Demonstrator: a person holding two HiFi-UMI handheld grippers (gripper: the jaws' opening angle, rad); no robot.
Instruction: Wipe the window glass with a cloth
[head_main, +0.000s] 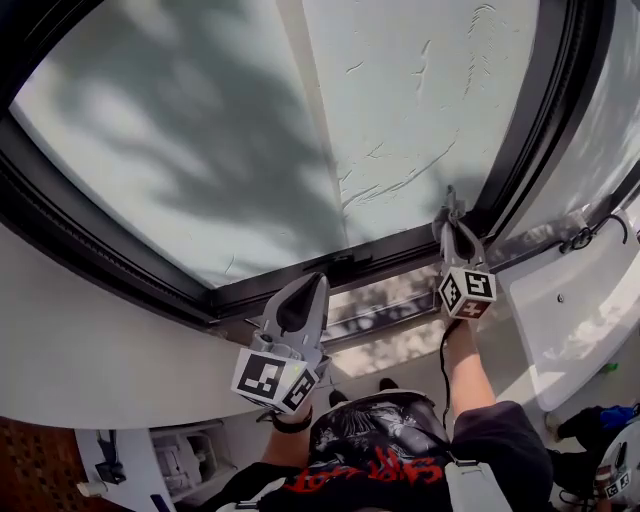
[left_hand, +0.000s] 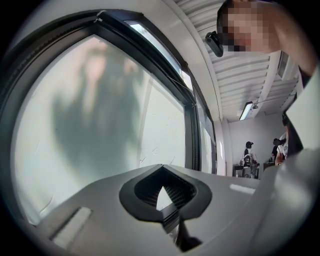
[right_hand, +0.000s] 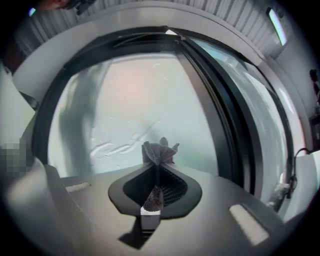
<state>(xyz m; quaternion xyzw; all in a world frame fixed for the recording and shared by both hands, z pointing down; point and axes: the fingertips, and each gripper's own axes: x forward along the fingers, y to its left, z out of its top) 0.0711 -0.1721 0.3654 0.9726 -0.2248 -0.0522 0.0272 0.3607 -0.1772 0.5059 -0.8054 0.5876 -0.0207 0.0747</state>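
The frosted window glass (head_main: 250, 130) fills the upper head view inside a black frame (head_main: 525, 130); wet streaks (head_main: 400, 180) mark its right part. My right gripper (head_main: 453, 215) is raised to the pane's lower right corner, shut on a small grey cloth (right_hand: 159, 149) that pokes out past the tips close to the glass (right_hand: 135, 105). My left gripper (head_main: 310, 285) hangs lower, in front of the bottom frame rail, away from the cloth. In the left gripper view its jaws (left_hand: 162, 170) meet at the tip with nothing between them, and the glass (left_hand: 90, 125) lies ahead.
A white wall ledge (head_main: 100, 350) runs below the window at left. A second framed pane (head_main: 610, 120) adjoins on the right, with a dark cable or latch (head_main: 590, 235) on the white sill. People (left_hand: 247, 152) stand far back in the room.
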